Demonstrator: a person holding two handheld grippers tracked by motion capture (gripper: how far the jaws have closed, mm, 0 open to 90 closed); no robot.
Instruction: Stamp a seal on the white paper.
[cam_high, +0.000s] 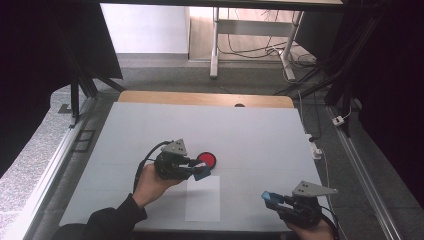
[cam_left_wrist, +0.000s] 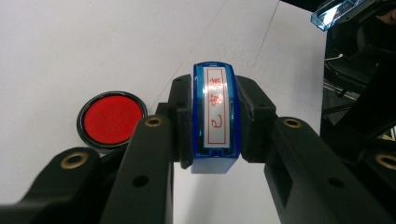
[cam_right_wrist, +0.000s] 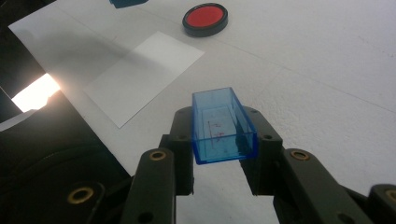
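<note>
My left gripper (cam_high: 200, 170) (cam_left_wrist: 215, 126) is shut on a blue stamp (cam_left_wrist: 215, 121) (cam_high: 202, 172), whose white label with red characters faces the camera. It hangs just to the right of a round red ink pad (cam_left_wrist: 111, 119) (cam_high: 207, 159) (cam_right_wrist: 205, 18) and above the upper edge of a white paper sheet (cam_high: 203, 198) (cam_right_wrist: 140, 74). At the table's near right corner, my right gripper (cam_high: 272, 198) (cam_right_wrist: 224, 135) is shut on the stamp's clear blue cap (cam_right_wrist: 222, 126) (cam_high: 271, 197), held hollow side up over the table.
A pale grey mat (cam_high: 250, 135) covers the table, with a wooden strip (cam_high: 200, 98) at its far edge. Cables and a desk frame (cam_high: 250, 45) stand on the floor beyond. Dark screens flank both sides.
</note>
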